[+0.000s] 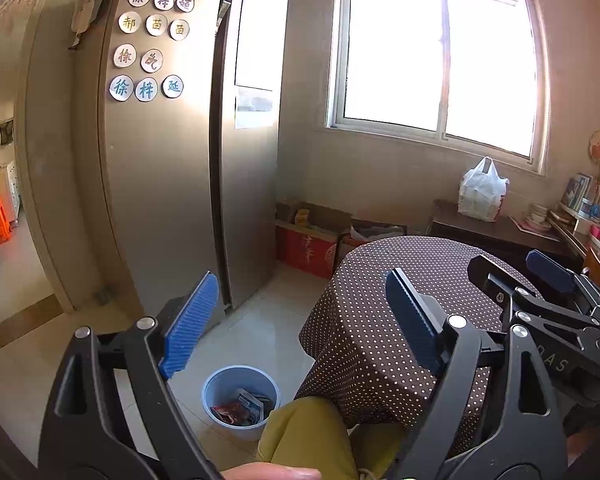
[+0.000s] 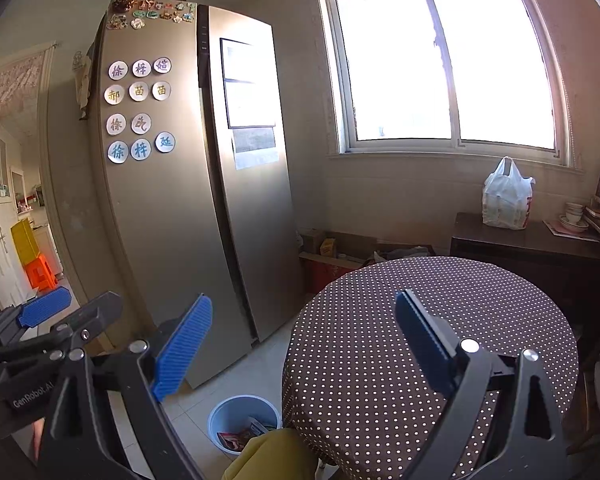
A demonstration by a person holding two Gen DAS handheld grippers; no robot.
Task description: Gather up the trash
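Read "GenRobot.AI" in pale letters on the black body of the left tongs [image 2: 44, 312], seen from the right wrist; from the left wrist, only "DAS" legible on the right tongs [image 1: 512, 268]. Round magnets [image 1: 148, 42] stuck on the side of the fridge [image 1: 160, 184], each bearing one Chinese character, some in blue, some in gold, some in dark ink. Red carton [image 1: 306, 252] just right of the fridge, marked with pale brushed writing, too blurred to read.

Pale blue bin [image 1: 241, 400] stood on the floor tiles in front of the fridge, close beside the round bench [image 2: 432, 344] under its brown, white-dotted cloth. Inside the bin lay crumpled wrappers [image 1: 240, 408], red and blue-white, printing unreadable. Just in front of the bin, a knee in mustard-yellow cloth [image 1: 304, 436].

Left tongs [image 1: 300, 328] gaped wide, nothing between the blue ribbed pads. Right tongs [image 2: 304, 344] likewise spread wide and empty. White plastic bag [image 2: 508, 200] sat on a dark cabinet, well right of the fridge.
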